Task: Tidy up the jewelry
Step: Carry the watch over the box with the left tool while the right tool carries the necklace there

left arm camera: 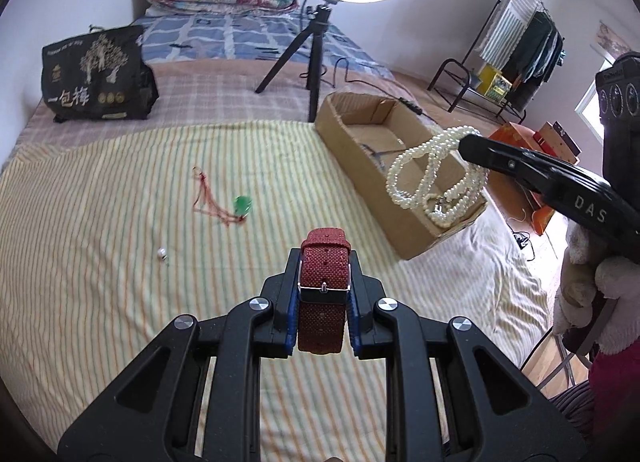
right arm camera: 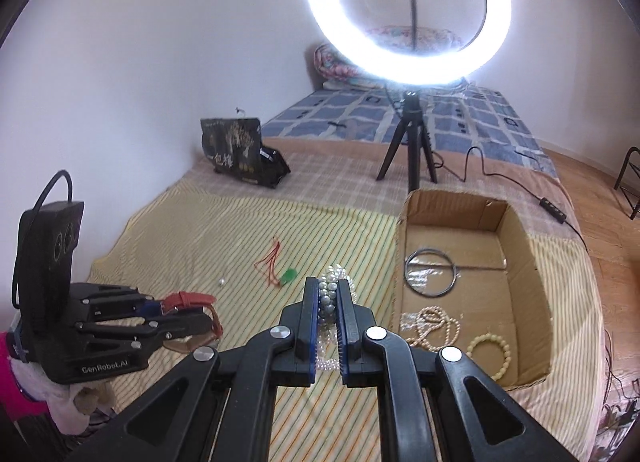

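Observation:
My left gripper (left arm camera: 325, 262) is shut on a red woven watch strap (left arm camera: 325, 262) with a steel buckle, held above the striped sheet. From the right wrist view that gripper (right arm camera: 200, 312) shows at lower left with the red strap (right arm camera: 188, 298). My right gripper (right arm camera: 328, 294) is shut on a white pearl necklace (right arm camera: 334, 276). In the left wrist view the pearl necklace (left arm camera: 434, 178) dangles in loops from the right gripper (left arm camera: 466, 142) over the cardboard box (left arm camera: 340, 122). On the sheet lie a green pendant (left arm camera: 243, 204) on a red cord and a small pearl earring (left arm camera: 161, 253).
The cardboard box (right arm camera: 520, 262) holds a metal ring (right arm camera: 430, 272), a beaded necklace (right arm camera: 434, 326) and a cream bead bracelet (right arm camera: 490, 354). A ring light on a tripod (right arm camera: 412, 142) stands behind the box. A black bag (left arm camera: 96, 74) sits at the back left. A gloved hand (left arm camera: 588, 294) holds the right gripper.

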Demonstrator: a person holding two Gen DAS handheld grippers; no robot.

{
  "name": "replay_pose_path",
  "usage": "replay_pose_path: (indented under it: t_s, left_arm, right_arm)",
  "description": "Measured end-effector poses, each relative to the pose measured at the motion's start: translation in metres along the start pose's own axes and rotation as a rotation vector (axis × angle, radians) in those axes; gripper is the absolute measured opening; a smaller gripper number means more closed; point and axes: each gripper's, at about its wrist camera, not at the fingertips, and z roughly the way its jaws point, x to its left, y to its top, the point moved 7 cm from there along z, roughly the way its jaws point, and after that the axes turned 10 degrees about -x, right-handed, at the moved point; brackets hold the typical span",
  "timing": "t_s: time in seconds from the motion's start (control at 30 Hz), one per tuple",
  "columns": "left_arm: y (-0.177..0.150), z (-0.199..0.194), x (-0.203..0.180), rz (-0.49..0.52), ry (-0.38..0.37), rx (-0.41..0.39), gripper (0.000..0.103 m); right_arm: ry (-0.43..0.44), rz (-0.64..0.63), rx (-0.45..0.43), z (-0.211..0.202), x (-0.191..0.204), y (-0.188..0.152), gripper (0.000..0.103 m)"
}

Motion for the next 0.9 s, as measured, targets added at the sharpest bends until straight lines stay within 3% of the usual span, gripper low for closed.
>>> replay_pose_path:
  t_s: [0.57,0.9]
  left_arm:
    - [0.032,0.037,-0.083,0.074,-0.083,-0.036,0.018]
    - [0.032,0.075,-0.108,0.08,-0.097,0.002,0.018]
  right_arm:
    - [-0.097,0.055,-0.049,-0.009,-0.081,0.027,0.005]
    - [-0.119,0.086,-0.035,0.009,-0.118,0.028,0.005]
